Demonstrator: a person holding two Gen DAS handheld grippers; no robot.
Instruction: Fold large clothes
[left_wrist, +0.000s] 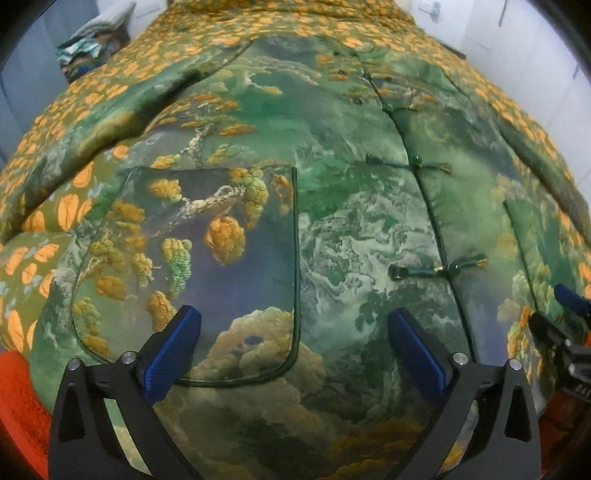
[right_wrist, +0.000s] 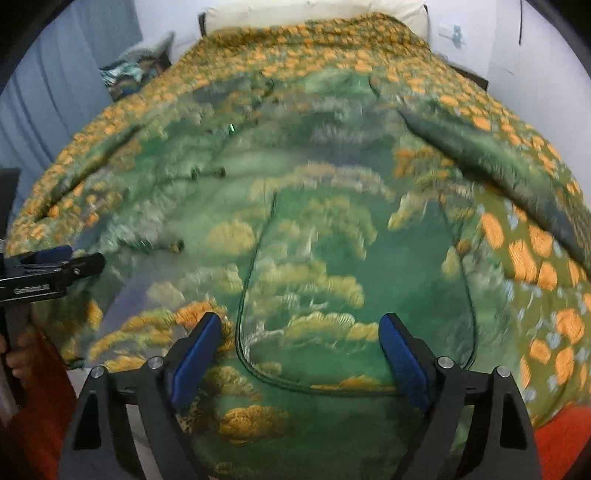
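**A:** Where's the jacket (left_wrist: 332, 206) lying?

**B:** Spread flat, front up, on the bed (left_wrist: 207, 48), over a bedspread with orange blobs. Its fastened front seam (left_wrist: 424, 206) runs roughly from six o'clock up to twelve in the left wrist view, so the long axis goes straight away from both grippers, collar at the far end, hem nearest.

**A:** And the hand-held grippers?

**B:** The left hand-held gripper (left_wrist: 295, 354) is released, jaws spread wide, nothing between the pads; it hangs over the hem, straddling the lower corner of one patch pocket (left_wrist: 207, 266). The right hand-held gripper (right_wrist: 299, 358) is likewise released and empty, over the bottom edge of the other pocket (right_wrist: 354, 295). (That view is smeared, so I wouldn't swear to finer detail.)

**A:** Which one is nearer the cloth?

**B:** I can't tell; both sit over the hem, side by side. In the left view the right one shows at three o'clock, and in the right view the left one shows at nine.

**A:** So the next move?

**B:** My guess: each takes a hem corner, which lies toward six o'clock or outward, then carries it toward twelve.

**A:** Anything in the pockets?

**B:** They lie flat; nothing shows inside.
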